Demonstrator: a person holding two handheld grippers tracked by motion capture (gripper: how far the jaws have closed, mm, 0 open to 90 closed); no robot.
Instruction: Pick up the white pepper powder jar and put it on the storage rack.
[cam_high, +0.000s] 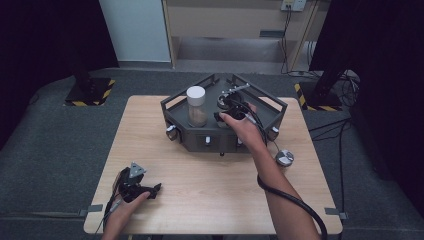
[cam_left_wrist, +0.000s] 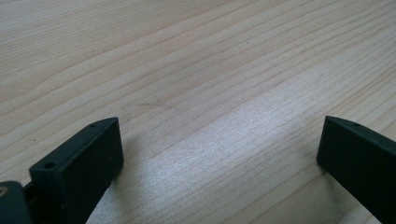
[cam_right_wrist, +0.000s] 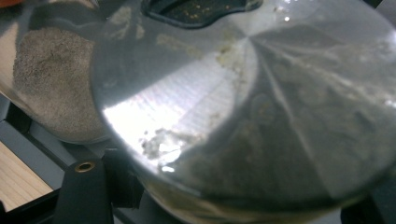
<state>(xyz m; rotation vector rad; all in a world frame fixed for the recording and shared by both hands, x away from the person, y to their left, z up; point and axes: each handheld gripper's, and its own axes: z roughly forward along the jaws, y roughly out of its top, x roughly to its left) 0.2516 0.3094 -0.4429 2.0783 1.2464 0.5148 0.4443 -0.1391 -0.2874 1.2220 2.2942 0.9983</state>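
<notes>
A dark grey rack (cam_high: 272, 117) stands at the far middle of the wooden table (cam_high: 210, 190). In it stands a clear jar (cam_high: 196, 107) with a white lid and pale powder inside; the jar (cam_right_wrist: 51, 88) also appears in the right gripper view. Beside it is a jar with a shiny metal top (cam_right_wrist: 243, 93), dusted with crumbs and with a dark opening at its far edge. My right gripper (cam_high: 231, 111) reaches into the rack, its jaws on either side of that metal-topped jar (cam_high: 223, 103), shut on it. My left gripper (cam_high: 156, 190) rests open on the table at the near left, nothing between its jaws (cam_left_wrist: 219, 144).
A round metal lid (cam_high: 284, 157) lies on the table to the right of the rack, close to my right forearm. Small knobs stick out of the rack's front wall. A black cable loops from my right arm over the table's near right edge.
</notes>
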